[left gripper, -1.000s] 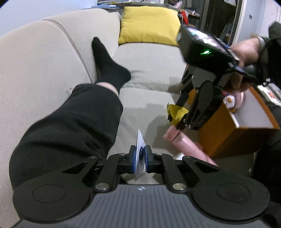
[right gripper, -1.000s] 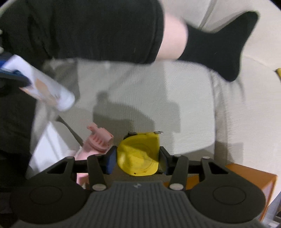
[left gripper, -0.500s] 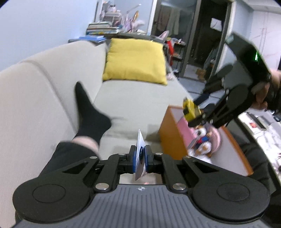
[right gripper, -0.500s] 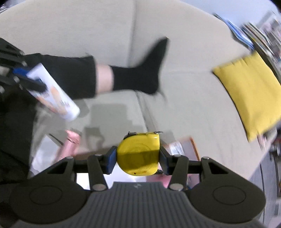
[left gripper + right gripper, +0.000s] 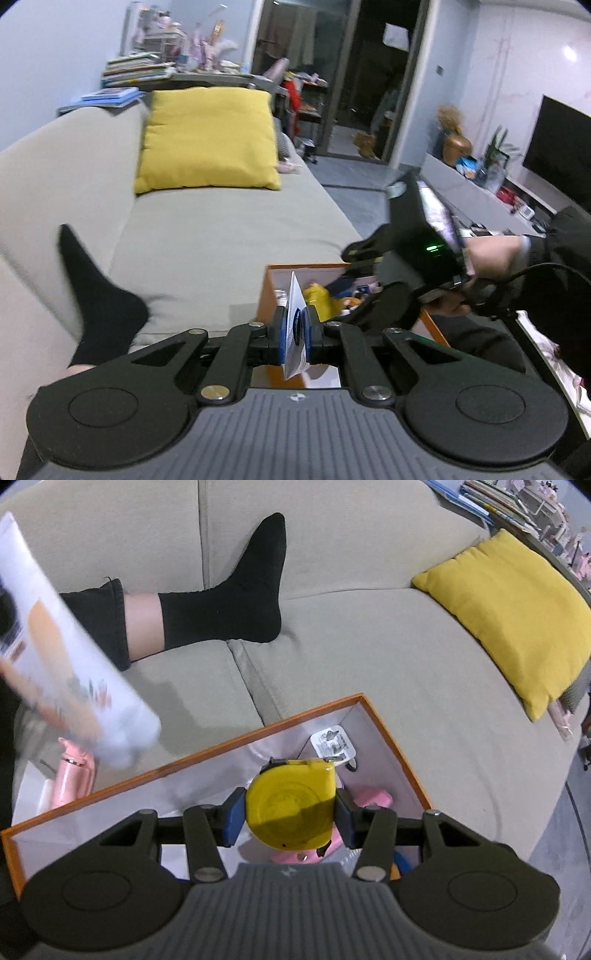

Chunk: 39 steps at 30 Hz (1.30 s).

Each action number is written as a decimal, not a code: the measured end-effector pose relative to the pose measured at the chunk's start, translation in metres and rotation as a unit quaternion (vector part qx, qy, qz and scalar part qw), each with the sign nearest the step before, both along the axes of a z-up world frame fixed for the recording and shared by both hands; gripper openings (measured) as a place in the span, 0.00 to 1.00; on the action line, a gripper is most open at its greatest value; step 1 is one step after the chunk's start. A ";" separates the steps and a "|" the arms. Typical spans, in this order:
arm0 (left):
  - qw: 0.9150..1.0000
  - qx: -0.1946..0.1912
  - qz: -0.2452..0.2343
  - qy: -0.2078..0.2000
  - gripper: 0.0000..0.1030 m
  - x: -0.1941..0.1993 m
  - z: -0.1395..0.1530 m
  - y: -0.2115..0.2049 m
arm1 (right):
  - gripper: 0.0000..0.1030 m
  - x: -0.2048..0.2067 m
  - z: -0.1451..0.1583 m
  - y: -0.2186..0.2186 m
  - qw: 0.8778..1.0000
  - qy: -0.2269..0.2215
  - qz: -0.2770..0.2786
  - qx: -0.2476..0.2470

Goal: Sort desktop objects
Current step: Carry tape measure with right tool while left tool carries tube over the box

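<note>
My right gripper (image 5: 291, 808) is shut on a yellow tape measure (image 5: 291, 805) and holds it over the open orange box (image 5: 391, 738) on the sofa. The tape measure also shows in the left wrist view (image 5: 320, 299) inside the box (image 5: 264, 295), under the right gripper (image 5: 354, 291). My left gripper (image 5: 295, 332) is shut on the flat end of a white tube (image 5: 295, 317). The tube shows in the right wrist view (image 5: 70, 672), up left of the box. The box holds a pink item (image 5: 371, 799) and a white packet (image 5: 332, 744).
A pink bottle (image 5: 72, 775) lies left of the box on a white sheet. A person's leg in a black sock (image 5: 236, 598) rests on the beige sofa (image 5: 369, 657). A yellow cushion (image 5: 207, 140) sits at the sofa's far end.
My right gripper has carried the tape measure from beside the pink bottle to above the box interior. My left gripper has tilted up and swung toward the box with the tube.
</note>
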State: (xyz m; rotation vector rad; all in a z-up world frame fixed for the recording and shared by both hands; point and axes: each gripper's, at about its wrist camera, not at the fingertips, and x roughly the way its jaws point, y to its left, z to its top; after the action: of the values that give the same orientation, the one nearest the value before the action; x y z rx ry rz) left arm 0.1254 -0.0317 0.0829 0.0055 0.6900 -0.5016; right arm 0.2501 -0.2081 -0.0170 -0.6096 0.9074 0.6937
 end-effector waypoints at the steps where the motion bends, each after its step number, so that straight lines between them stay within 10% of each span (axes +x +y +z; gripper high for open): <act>1: 1.000 0.003 -0.006 0.002 0.10 0.004 -0.002 -0.005 | 0.51 0.003 -0.003 0.000 1.000 0.002 0.003 0.000; 21: 0.995 0.080 -0.047 0.038 0.09 0.035 -0.039 -0.049 | 0.51 0.023 -0.041 0.006 0.988 -0.028 0.141 -0.052; 39: 0.995 0.077 -0.046 0.053 0.09 0.044 -0.052 -0.048 | 0.56 0.026 -0.054 -0.002 0.984 -0.064 0.122 -0.111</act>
State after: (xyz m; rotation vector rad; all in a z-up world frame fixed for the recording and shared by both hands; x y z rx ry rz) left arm 0.1691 -0.0802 0.0314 0.1577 0.8340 -0.5376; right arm 0.2766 -0.2105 -0.0708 -0.9652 0.8022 0.7674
